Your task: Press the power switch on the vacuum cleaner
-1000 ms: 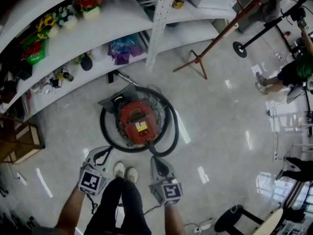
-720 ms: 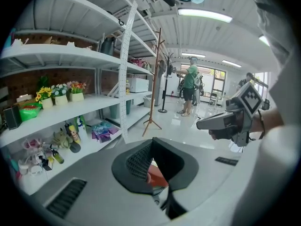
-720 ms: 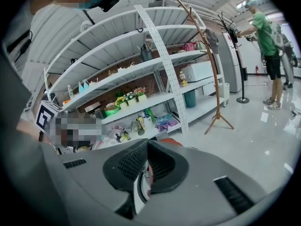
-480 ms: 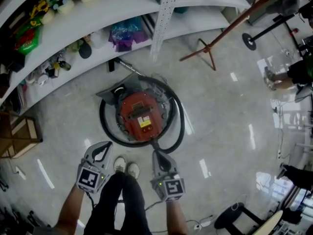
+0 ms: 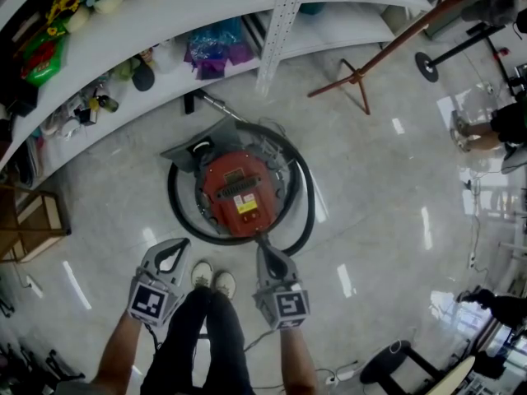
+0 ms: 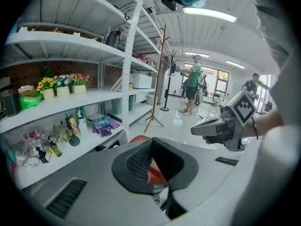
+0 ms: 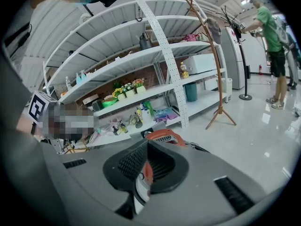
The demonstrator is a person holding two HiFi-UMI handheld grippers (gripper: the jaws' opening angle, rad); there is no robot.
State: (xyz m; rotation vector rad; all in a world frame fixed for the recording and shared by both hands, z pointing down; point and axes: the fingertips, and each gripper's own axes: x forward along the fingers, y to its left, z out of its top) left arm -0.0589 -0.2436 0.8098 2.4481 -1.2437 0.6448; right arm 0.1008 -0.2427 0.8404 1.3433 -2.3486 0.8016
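The vacuum cleaner [image 5: 239, 189] is a round red canister standing on the floor [image 5: 370, 179], just in front of the person's shoes [image 5: 212, 281]. A yellow label [image 5: 244, 207] sits on its lid below a dark ribbed grille; the print on it is too small to read, and the power switch cannot be picked out. A black hose [image 5: 303, 212] loops all round the canister.

The left hand-held gripper [image 5: 177, 245] has its jaws pressed together on nothing, and the red lid shows through the opening behind the tips. It hangs near the hose's lower left, apart from it. The right hand-held gripper [image 5: 263, 250] is likewise closed and empty, its tip just beside the hose at the vacuum's near edge. Each carries a cube with black-and-white square markers [image 5: 286, 305].

The floor is glossy pale grey and mirrors the ceiling lights. White shelves [image 5: 206, 15] run behind the vacuum, holding potted flowers [image 5: 62, 8], small bottles [image 5: 103, 104] and purple and blue bags [image 5: 216, 52]. A wooden coat stand [image 5: 387, 44] rises to the right, and a person in a green top [image 7: 270, 27] stands well off.
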